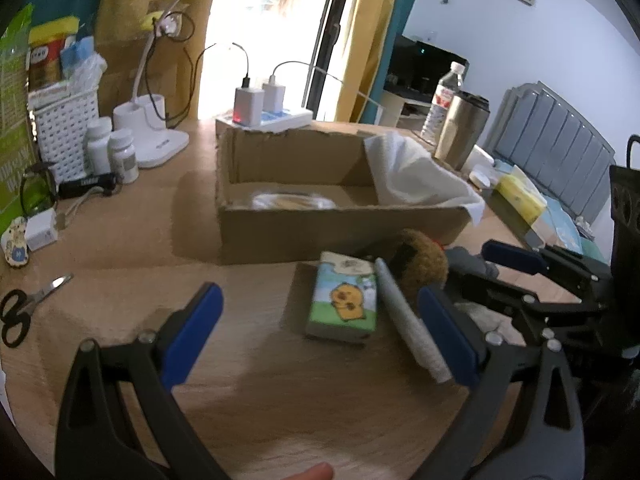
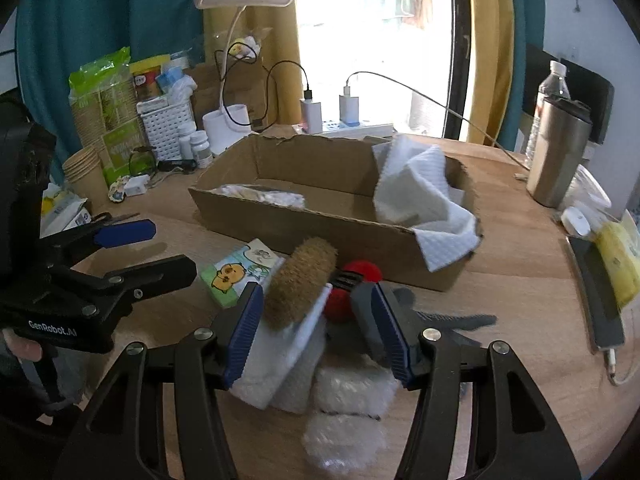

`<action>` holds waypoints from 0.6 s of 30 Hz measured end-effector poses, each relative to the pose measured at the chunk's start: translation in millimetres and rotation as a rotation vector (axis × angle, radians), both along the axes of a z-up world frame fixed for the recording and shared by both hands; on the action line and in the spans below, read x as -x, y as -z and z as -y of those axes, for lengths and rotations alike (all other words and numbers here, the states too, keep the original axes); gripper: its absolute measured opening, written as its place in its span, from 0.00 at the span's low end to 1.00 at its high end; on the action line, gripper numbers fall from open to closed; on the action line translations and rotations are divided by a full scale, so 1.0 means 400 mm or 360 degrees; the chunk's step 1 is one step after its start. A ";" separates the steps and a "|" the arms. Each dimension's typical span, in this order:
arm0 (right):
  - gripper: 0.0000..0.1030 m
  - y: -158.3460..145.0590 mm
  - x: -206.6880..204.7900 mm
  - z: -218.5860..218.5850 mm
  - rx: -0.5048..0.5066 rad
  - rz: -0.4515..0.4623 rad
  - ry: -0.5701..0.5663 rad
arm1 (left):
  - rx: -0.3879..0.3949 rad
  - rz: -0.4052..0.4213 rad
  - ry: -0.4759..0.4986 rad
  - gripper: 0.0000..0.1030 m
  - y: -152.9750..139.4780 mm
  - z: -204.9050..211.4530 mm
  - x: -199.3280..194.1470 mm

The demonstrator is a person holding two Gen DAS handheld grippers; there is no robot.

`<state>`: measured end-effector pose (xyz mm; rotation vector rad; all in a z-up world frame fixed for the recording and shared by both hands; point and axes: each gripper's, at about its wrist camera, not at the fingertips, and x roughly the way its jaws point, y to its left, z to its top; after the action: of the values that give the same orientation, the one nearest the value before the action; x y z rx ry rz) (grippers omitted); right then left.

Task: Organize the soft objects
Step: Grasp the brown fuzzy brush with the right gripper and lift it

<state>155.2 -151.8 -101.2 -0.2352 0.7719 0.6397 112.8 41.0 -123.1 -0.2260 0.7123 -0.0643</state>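
An open brown cardboard box [image 2: 304, 222] sat in the middle of the light wooden table [image 1: 260, 392], and everything else is placed from it. Inside the box, a crumpled white waffle-textured cloth [image 2: 420, 196] filled the right end and spilled over the near right corner, while a pale flat item (too blurred to name) lay at the left end of the floor. Just in front of the box's near wall lay the loose soft things: a small tissue pack printed with an orange cartoon animal [image 1: 346, 298], a brown fuzzy plush piece [image 2: 300, 282] leaning beside it, a red felt ball [image 2: 362, 274] close against the box wall, and nearer the camera a heap of white fluffy fabric [image 2: 348, 396] with a grey toothed piece [image 2: 460, 320] to its right. The right gripper [image 2: 316, 332] hovered over this heap in front of the box, its blue-padded fingers [image 2: 244, 330] spread with the plush and white fabric between them, nothing visibly pinched. The left gripper [image 1: 320, 328] was in front of the box too, fingers [image 1: 192, 332] spread wide on either side of the tissue pack, not touching it. Beyond the box's far wall stood a white power strip [image 1: 276, 118] with two chargers; off its left end stood a white desk lamp [image 1: 154, 136] and black scissors [image 1: 24, 308]; off its right end stood a steel tumbler [image 2: 556, 152].
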 end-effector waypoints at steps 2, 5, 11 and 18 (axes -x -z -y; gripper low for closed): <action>0.57 0.006 -0.010 -0.015 0.0007 -0.0012 -0.0009 | 0.0010 -0.0011 -0.0005 0.96 0.006 -0.012 -0.005; 0.57 0.013 -0.023 -0.032 0.0009 -0.0037 -0.0021 | 0.0021 -0.0022 -0.0009 0.96 0.014 -0.026 -0.011; 0.54 0.035 -0.049 -0.069 0.0039 -0.0079 -0.0042 | 0.0006 -0.0038 -0.0045 0.96 0.025 -0.054 -0.013; 0.27 0.047 -0.054 -0.080 0.0065 -0.0104 -0.0065 | 0.0008 -0.0070 -0.0052 0.96 0.042 -0.062 -0.018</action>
<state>176.6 -119.7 -120.0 -0.2691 0.8451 0.6733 120.1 65.9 -140.0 -0.2444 0.7524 -0.0300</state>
